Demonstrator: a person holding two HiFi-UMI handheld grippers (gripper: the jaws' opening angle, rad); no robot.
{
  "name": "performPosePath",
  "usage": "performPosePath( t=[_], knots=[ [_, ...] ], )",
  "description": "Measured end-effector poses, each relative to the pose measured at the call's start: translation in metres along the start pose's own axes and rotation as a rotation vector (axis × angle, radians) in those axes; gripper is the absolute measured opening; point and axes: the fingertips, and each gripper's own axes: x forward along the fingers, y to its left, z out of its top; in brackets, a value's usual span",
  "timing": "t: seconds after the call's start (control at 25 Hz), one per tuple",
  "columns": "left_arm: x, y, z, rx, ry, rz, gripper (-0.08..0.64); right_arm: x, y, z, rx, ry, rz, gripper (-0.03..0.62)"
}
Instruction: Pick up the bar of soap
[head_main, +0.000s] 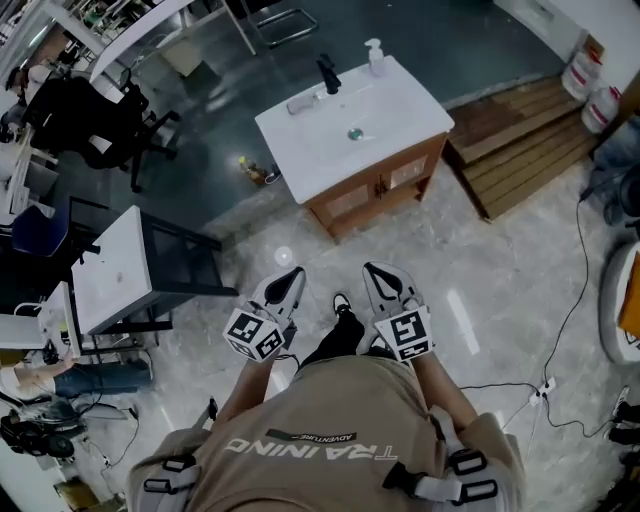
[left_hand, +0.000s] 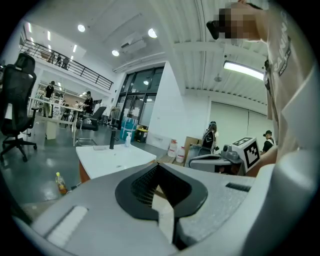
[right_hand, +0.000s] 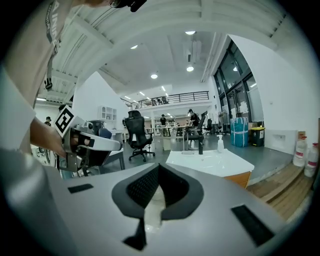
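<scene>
A pale bar of soap lies on the white sink top, just left of the black faucet. A pump bottle stands at the back corner. The sink sits on a wooden cabinet some way ahead of me across the floor. My left gripper and right gripper are held side by side at waist height, pointing toward the sink and well short of it. Both are shut with nothing between the jaws. The sink top shows beyond the left gripper, and the sink top also appears past the right gripper.
A black office chair and a white side table stand to the left. A wooden platform with white jugs lies to the right. A small bottle stands on the floor by the cabinet. Cables trail at right.
</scene>
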Motion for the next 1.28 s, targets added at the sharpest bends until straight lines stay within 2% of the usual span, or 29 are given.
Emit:
performPosePath(
  t=[0.28, 0.44, 0.56, 0.64, 0.8, 1.0, 1.28],
  knots=[
    [0.035, 0.063, 0.050, 0.028, -0.063, -0.026, 0.000, 0.064, -0.028, 0.052, -0.007, -0.051, -0.020, 0.005],
    [0.051, 0.097, 0.062, 0.029, -0.070, -0.046, 0.000, 0.099, -0.039, 0.066, 0.017, -0.021, -0.036, 0.005],
    [0.062, 0.122, 0.063, 0.018, -0.063, -0.072, 0.000, 0.125, -0.045, 0.071, 0.106, -0.053, -0.042, 0.005],
    [0.070, 0.141, 0.062, 0.011, -0.059, -0.084, 0.000, 0.140, -0.051, 0.074, 0.120, -0.055, -0.062, 0.005],
    [0.087, 0.177, 0.066, 0.017, -0.050, -0.102, 0.000, 0.161, -0.054, 0.081, 0.076, -0.032, -0.098, 0.005],
    [0.099, 0.203, 0.065, -0.018, -0.061, -0.103, 0.000, 0.178, -0.059, 0.077, 0.023, 0.021, -0.114, 0.005],
    [0.112, 0.218, 0.051, -0.060, -0.036, -0.082, 0.000, 0.203, -0.068, 0.069, 0.043, 0.040, -0.086, 0.005]
  ],
)
